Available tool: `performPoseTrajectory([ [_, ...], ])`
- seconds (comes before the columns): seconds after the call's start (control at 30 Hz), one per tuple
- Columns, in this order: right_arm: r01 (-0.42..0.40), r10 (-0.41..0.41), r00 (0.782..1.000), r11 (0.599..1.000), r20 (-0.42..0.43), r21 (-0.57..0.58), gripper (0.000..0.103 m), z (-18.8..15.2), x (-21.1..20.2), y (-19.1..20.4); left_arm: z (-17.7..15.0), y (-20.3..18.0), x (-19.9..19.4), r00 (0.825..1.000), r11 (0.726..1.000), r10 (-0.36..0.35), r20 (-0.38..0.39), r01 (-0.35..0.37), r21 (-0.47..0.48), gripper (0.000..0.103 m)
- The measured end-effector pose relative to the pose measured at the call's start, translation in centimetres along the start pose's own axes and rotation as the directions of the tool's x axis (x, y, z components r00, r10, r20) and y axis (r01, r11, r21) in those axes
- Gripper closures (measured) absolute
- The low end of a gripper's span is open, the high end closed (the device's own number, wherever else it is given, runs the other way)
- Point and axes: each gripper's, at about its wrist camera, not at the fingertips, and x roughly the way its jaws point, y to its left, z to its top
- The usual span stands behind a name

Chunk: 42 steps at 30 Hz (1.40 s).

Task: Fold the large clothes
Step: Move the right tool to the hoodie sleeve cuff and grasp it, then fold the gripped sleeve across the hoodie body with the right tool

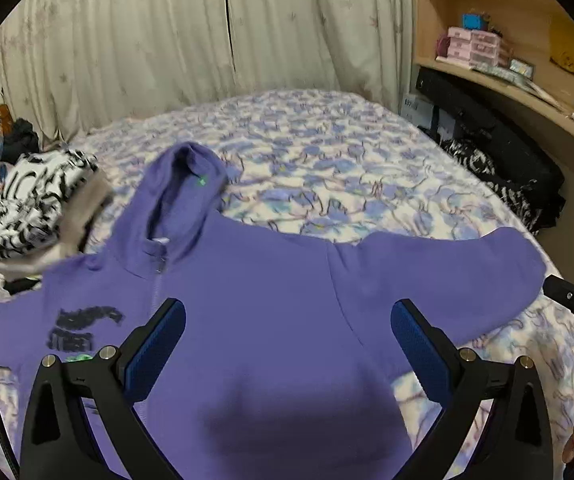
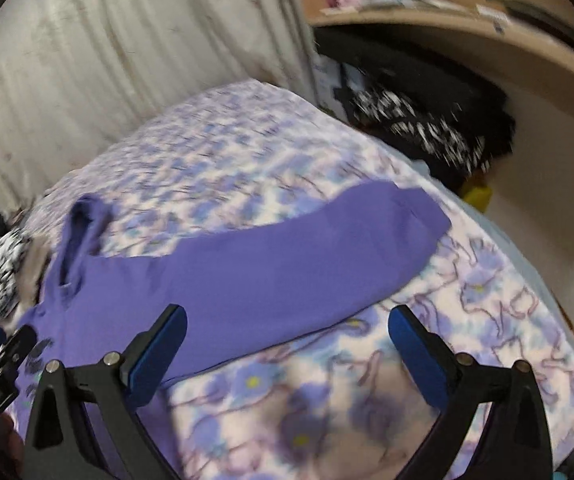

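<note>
Hoodie [image 1: 271, 312] in purple lies front-up across the flowered bed [image 1: 327, 160] in the left wrist view, filling the frame from 6 o'clock to the centre. Its hood [image 1: 187, 188] points toward 11 o'clock, one sleeve [image 1: 467, 272] stretches to 3 o'clock, and a dark chest print [image 1: 83, 326] sits at 8 o'clock. The left claw [image 1: 287, 336] hangs above the body of the garment, its blue-padded fingers [image 1: 159, 344] spread wide with nothing between them. A folded black-and-white garment [image 1: 35, 204] rests at 9 o'clock, touching the hoodie's shoulder. Pale curtains [image 1: 167, 40] close off 12 o'clock; a wooden shelf [image 1: 507, 20] stands at 2 o'clock.

In the right wrist view, which is blurred, the sleeve [image 2: 327, 248] runs from the centre toward 2 o'clock over the bed [image 2: 487, 300]. The right claw [image 2: 287, 340] is released too, one finger above the purple cloth, the other above bare bedspread. The left claw's black frame [image 2: 3, 364] shows at 8 o'clock.
</note>
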Motion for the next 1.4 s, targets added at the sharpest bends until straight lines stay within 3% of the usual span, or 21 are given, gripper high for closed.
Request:
performPoseTrajectory([
  [0.33, 0.034, 0.002, 0.991, 0.966, -0.137, 0.258, 0.022, 1.0, 9.0, -7.4, -1.8, -1.3, 6.9, 0.994, 1.000, 0.005, -0.108, -0.008, -0.020, 0.001],
  [0.47, 0.060, -0.008, 0.986, 0.950, -0.166, 0.306, 0.042, 1.3, 11.6, -8.2, -2.2, -0.9, 7.0, 0.993, 1.000, 0.013, -0.114, -0.014, -0.014, 0.001],
  [0.53, 0.062, -0.015, 0.989, 0.946, -0.147, 0.319, 0.065, 1.6, 11.7, -8.2, -2.2, -0.2, 6.6, 0.994, 1.000, 0.011, -0.113, -0.013, -0.020, 0.001],
  [0.57, 0.034, 0.009, 0.992, 0.945, -0.129, 0.325, 0.089, 1.9, 11.5, -8.1, -2.2, 0.2, 6.4, 0.993, 1.000, 0.011, -0.114, -0.014, -0.024, 0.001],
  [0.6, 0.014, 0.021, 0.994, 0.946, -0.104, 0.325, 0.090, 2.2, 10.9, -7.7, -2.1, 0.7, 6.0, 0.993, 1.000, 0.011, -0.115, -0.014, -0.028, 0.001],
  [0.67, -0.001, 0.013, 0.999, 0.962, -0.039, 0.275, 0.091, 2.8, 9.0, -6.0, -2.0, 1.6, 5.3, 0.994, 0.999, 0.012, -0.112, -0.016, -0.039, 0.001],
  [0.77, -0.086, 0.075, 0.994, 0.987, 0.082, 0.136, 0.091, 3.2, 4.7, -0.9, -2.0, 3.9, 3.7, 0.995, 0.997, 0.010, -0.100, -0.017, -0.069, 0.001],
  [0.9, -0.230, 0.247, 0.959, 0.965, 0.139, -0.129, 0.092, 1.4, -0.8, 9.3, -2.4, 7.5, 1.2, 0.996, 0.992, 0.019, -0.084, -0.030, -0.126, 0.001],
  [1.03, -0.316, 0.354, 0.933, 0.892, 0.064, -0.323, 0.091, -3.2, -2.6, 17.5, -3.6, 12.3, -1.1, 0.996, 0.978, 0.034, -0.081, -0.050, -0.203, 0.001],
  [1.17, -0.330, 0.318, 0.943, 0.852, -0.099, -0.406, 0.089, -9.6, 0.4, 23.1, -5.4, 16.2, -1.5, 0.992, 0.972, 0.047, -0.113, -0.072, -0.225, 0.001],
  [1.23, -0.362, 0.310, 0.931, 0.844, -0.191, -0.397, 0.081, -11.9, 2.1, 23.9, -6.2, 17.4, -1.1, 0.989, 0.971, 0.042, -0.142, -0.074, -0.228, 0.001],
  [1.3, -0.386, 0.301, 0.917, 0.836, -0.262, -0.390, 0.064, -13.8, 3.2, 24.3, -7.0, 18.4, -0.6, 0.986, 0.969, 0.014, -0.167, -0.054, -0.240, 0.001],
  [1.4, -0.371, 0.290, 0.925, 0.830, -0.245, -0.416, 0.045, -15.3, 2.1, 24.1, -8.0, 19.3, 0.0, 0.980, 0.964, -0.059, -0.190, 0.006, -0.267, 0.001],
])
